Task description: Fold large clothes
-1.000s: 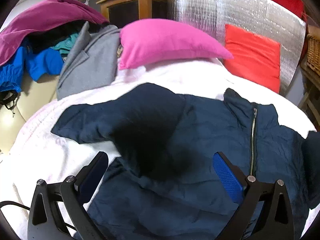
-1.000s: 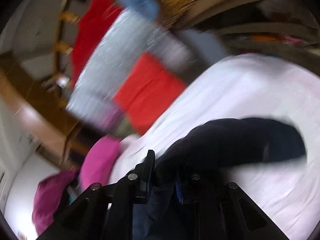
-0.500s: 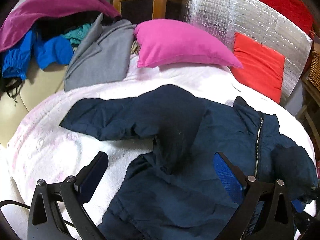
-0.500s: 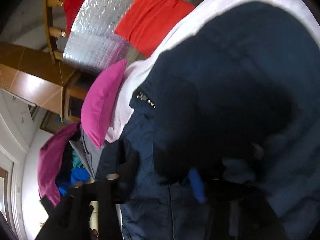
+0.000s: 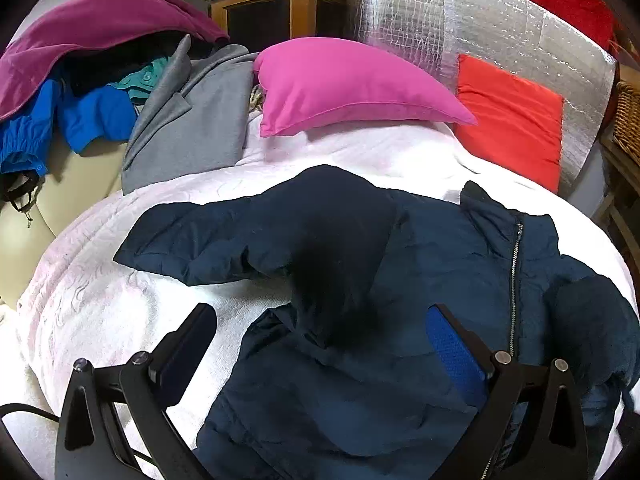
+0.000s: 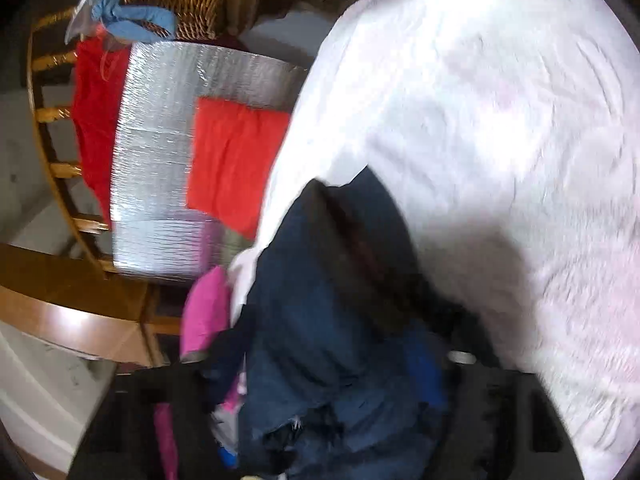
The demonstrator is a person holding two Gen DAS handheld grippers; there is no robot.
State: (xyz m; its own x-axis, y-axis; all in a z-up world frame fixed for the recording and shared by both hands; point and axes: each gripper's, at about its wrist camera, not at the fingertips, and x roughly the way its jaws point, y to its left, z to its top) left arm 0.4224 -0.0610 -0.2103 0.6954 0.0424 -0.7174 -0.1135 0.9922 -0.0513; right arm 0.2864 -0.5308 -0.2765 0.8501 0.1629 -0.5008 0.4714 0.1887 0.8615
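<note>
Left gripper (image 5: pixel 320 344): fingers (image 5: pixel 454 350) spread wide at the bottom of the left view, holding nothing, poised above the jacket (image 5: pixel 400 320). Left finger over the blanket (image 5: pixel 100 300), blue-padded right finger over the jacket's front, just left of the zipper (image 5: pixel 514 280).

Right gripper (image 6: pixel 332 392): blurred at the bottom of the right view, jaws apart with a thick bunch of jacket (image 6: pixel 320 340) cloth filling the gap; blue pad (image 6: pixel 424 376) showing at the right of the bunch. Whether clamped on the cloth, cannot tell.

Jacket: dark navy, front up across the centre and lower right of the left view, on the blanket. One sleeve (image 5: pixel 192 240) stretched flat toward centre left. Collar at upper right of the garment, zipper running down from it. A rounded dark mass (image 5: pixel 592 328) at the right edge, resting on the jacket's right side.

Beyond, at upper centre: pink pillow (image 5: pixel 352 84) on the blanket's far edge. Red cushion (image 5: pixel 508 116) to its right, leaning on a silver foil sheet (image 5: pixel 460 32). Upper left: grey coat (image 5: pixel 192 120), blue garment (image 5: pixel 80 120) and a purple one (image 5: pixel 92 28) heaped together. Wooden cabinet (image 5: pixel 272 8) at top centre. Wicker basket (image 5: pixel 628 120) at the right edge.
</note>
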